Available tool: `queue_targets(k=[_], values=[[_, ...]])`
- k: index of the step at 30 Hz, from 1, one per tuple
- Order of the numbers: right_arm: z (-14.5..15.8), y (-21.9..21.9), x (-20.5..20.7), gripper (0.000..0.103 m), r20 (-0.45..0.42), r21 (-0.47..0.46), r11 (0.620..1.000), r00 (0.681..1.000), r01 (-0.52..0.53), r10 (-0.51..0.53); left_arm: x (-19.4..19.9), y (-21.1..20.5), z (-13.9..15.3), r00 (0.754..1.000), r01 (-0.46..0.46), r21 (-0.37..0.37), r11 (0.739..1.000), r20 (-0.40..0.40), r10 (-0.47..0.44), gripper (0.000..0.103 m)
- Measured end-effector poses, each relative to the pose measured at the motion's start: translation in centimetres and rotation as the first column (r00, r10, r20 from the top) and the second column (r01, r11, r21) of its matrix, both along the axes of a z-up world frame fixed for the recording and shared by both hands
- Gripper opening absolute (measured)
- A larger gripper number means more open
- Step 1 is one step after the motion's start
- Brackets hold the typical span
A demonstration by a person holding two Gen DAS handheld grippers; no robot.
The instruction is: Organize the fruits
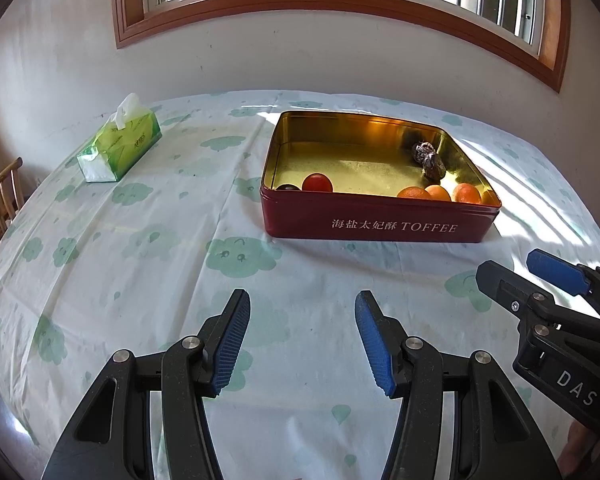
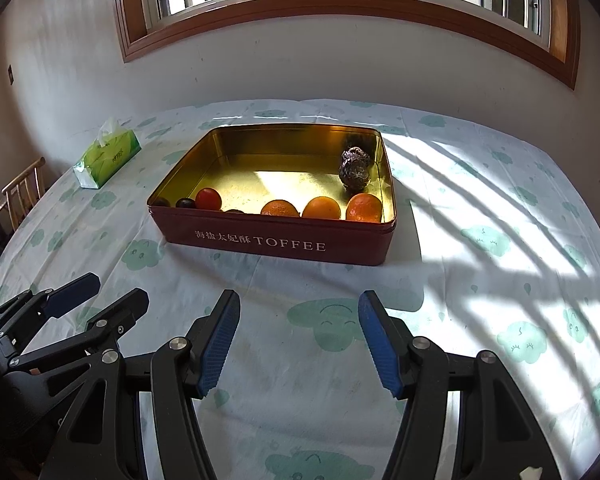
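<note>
Three oranges (image 2: 321, 208), a red tomato (image 2: 208, 199) and small dark fruits (image 2: 185, 203) line the toffee tin's (image 2: 284, 244) near wall; left gripper (image 1: 300, 340) and right gripper (image 2: 298, 340) hover spread and empty; either sorting is pending or finished.

Both wrist cameras look forward over the table (image 1: 140, 240) toward the window wall. They share the toffee tin (image 1: 380, 228): at 1 o'clock for left, 12 o'clock for right, near.
</note>
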State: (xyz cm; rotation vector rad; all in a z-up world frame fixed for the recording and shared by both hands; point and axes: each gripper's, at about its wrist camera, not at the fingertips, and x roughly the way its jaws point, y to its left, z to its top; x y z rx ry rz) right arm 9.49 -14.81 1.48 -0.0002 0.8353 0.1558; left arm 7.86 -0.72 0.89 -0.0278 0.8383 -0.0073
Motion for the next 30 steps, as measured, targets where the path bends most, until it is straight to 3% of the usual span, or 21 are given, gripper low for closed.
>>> queue_targets(k=[30], values=[[-0.57,0.18,-0.08,0.059,-0.021,0.004,1.0,1.0,0.0,0.0,0.14,0.17,-0.63,1.0,-0.009,0.001,1.0,-0.019,0.009,0.056]])
